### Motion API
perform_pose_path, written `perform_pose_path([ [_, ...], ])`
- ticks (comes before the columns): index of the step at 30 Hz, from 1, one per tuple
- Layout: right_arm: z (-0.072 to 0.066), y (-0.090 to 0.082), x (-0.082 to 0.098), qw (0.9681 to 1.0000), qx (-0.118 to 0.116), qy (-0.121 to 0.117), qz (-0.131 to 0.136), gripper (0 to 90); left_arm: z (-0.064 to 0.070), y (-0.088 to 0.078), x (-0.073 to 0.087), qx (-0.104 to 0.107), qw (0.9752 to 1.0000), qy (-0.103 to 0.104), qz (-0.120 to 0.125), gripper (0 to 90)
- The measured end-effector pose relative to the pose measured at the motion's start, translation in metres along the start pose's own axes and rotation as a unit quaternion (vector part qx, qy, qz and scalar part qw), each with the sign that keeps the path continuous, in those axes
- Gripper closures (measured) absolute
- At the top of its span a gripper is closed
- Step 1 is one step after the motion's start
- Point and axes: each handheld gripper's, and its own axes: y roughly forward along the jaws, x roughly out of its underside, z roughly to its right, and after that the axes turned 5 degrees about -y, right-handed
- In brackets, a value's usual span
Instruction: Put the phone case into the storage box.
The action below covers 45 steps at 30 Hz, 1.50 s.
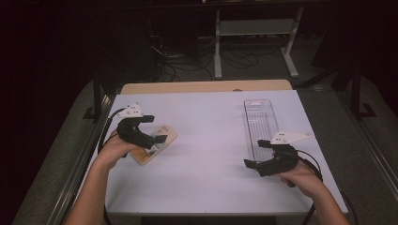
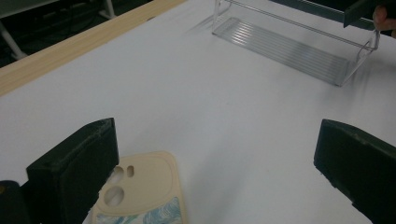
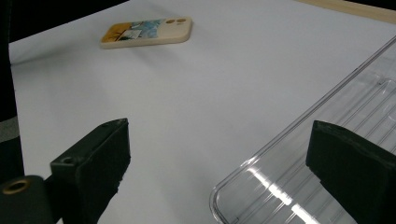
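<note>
A cream phone case (image 1: 157,143) with a blue and orange picture lies flat, back up, on the left of the white table (image 1: 211,140). My left gripper (image 1: 155,129) hovers open over it. In the left gripper view the case (image 2: 140,196) lies by the left jaw and nothing sits between the wide-apart jaws of the left gripper (image 2: 217,140). A long clear plastic tray (image 1: 261,123) lies on the right side. My right gripper (image 1: 256,153) is open at its near end. In the right gripper view the right gripper (image 3: 219,135) straddles the rim of the tray (image 3: 327,154), and the case (image 3: 147,31) lies far off.
A wooden strip (image 1: 206,86) runs along the table's far edge. Behind it are a white metal stand (image 1: 256,33) and cables on a dark floor. Metal rails flank the table on both sides. The clear tray (image 2: 285,44) holds nothing.
</note>
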Motion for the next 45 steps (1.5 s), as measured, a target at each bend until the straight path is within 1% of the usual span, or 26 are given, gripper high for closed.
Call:
perform_pose_path([
  [6, 0.001, 0.001, -0.001, 1.0000, -0.004, -0.003, -0.002, 5.8, -0.003, 0.002, -0.004, 0.000, 1.0000, -0.001, -0.003, 0.0],
  [7, 0.001, 0.001, -0.001, 1.0000, -0.005, -0.004, -0.002, 5.8, -0.003, 0.002, -0.005, 0.001, 1.0000, 0.003, -0.002, 0.0],
  [8, 0.002, 0.001, -0.001, 1.0000, -0.005, -0.002, 0.000, 5.8, -0.003, 0.002, -0.005, 0.002, 1.0000, 0.001, -0.002, 0.0],
  [9, 0.002, 0.001, -0.001, 1.0000, -0.006, -0.002, 0.000, 5.8, -0.003, 0.002, -0.006, 0.003, 1.0000, 0.005, -0.003, 0.0],
  [11, 0.003, 0.002, -0.002, 1.0000, -0.005, -0.005, 0.002, 5.9, -0.002, 0.003, -0.007, 0.005, 1.0000, 0.001, 0.002, 0.0],
  [12, 0.003, 0.002, -0.002, 1.0000, -0.005, -0.004, 0.002, 5.9, -0.003, 0.003, -0.008, 0.005, 1.0000, 0.007, 0.002, 0.0],
  [13, 0.003, 0.003, -0.001, 1.0000, -0.005, -0.005, 0.002, 5.9, -0.002, 0.004, -0.008, 0.007, 1.0000, 0.003, 0.005, 0.0],
  [14, 0.003, 0.003, -0.001, 1.0000, -0.005, -0.007, 0.002, 5.9, -0.002, 0.004, -0.009, 0.007, 0.9999, 0.005, 0.006, 0.0],
  [15, 0.003, 0.003, -0.001, 1.0000, -0.005, -0.008, 0.002, 5.9, -0.003, 0.004, -0.010, 0.007, 0.9999, 0.011, 0.005, 0.0],
  [18, 0.002, 0.004, -0.001, 1.0000, -0.002, -0.007, 0.003, 5.8, -0.003, 0.004, -0.011, 0.007, 0.9999, 0.011, 0.007, 0.0],
  [20, 0.002, 0.004, -0.001, 1.0000, -0.001, -0.005, 0.003, 5.8, -0.004, 0.003, -0.011, 0.004, 0.9999, 0.007, 0.008, 0.0],
  [21, 0.002, 0.004, -0.001, 1.0000, 0.001, -0.006, 0.004, 5.8, -0.005, 0.003, -0.011, 0.003, 0.9999, 0.009, 0.007, 0.0],
  [26, 0.003, 0.004, -0.001, 1.0000, 0.001, -0.005, 0.004, 5.9, -0.011, 0.001, -0.009, -0.010, 0.9999, 0.005, 0.003, 0.0],
  [27, 0.002, 0.005, -0.001, 1.0000, 0.001, -0.006, 0.004, 5.8, -0.012, 0.001, -0.009, -0.011, 0.9999, 0.002, 0.008, 0.0],
  [29, 0.002, 0.005, -0.001, 1.0000, 0.002, -0.006, 0.004, 5.8, -0.015, -0.001, -0.009, -0.018, 0.9998, 0.001, 0.005, 0.0],
  [31, 0.002, 0.004, -0.001, 1.0000, 0.002, -0.008, 0.005, 5.9, -0.017, -0.003, -0.008, -0.022, 0.9997, -0.006, 0.009, 0.0],
  [33, 0.002, 0.004, 0.000, 1.0000, 0.002, -0.008, 0.004, 5.9, -0.019, -0.005, -0.008, -0.026, 0.9996, -0.005, 0.011, 0.0],
  [34, 0.002, 0.004, 0.000, 1.0000, 0.003, -0.008, 0.005, 5.9, -0.020, -0.006, -0.007, -0.027, 0.9995, -0.010, 0.013, 0.0],
  [36, 0.002, 0.004, 0.000, 1.0000, 0.003, -0.007, 0.004, 5.8, -0.022, -0.008, -0.007, -0.031, 0.9994, -0.009, 0.012, 0.0],
  [39, 0.002, 0.004, 0.000, 1.0000, 0.004, -0.007, 0.004, 5.9, -0.024, -0.010, -0.007, -0.036, 0.9991, -0.012, 0.016, 0.0],
  [40, 0.001, 0.004, 0.000, 0.9999, 0.006, -0.007, 0.005, 5.9, -0.025, -0.011, -0.007, -0.038, 0.9991, -0.009, 0.016, 0.0],
  [41, 0.001, 0.004, 0.000, 0.9999, 0.006, -0.008, 0.006, 5.9, -0.026, -0.011, -0.007, -0.042, 0.9989, -0.014, 0.015, 0.0],
  [43, 0.001, 0.004, 0.000, 0.9999, 0.007, -0.007, 0.006, 5.9, -0.028, -0.013, -0.007, -0.047, 0.9988, -0.012, 0.013, 0.0],
  [45, 0.001, 0.004, 0.000, 0.9999, 0.007, -0.006, 0.006, 6.0, -0.030, -0.013, -0.006, -0.051, 0.9984, -0.019, 0.015, 0.0],
])
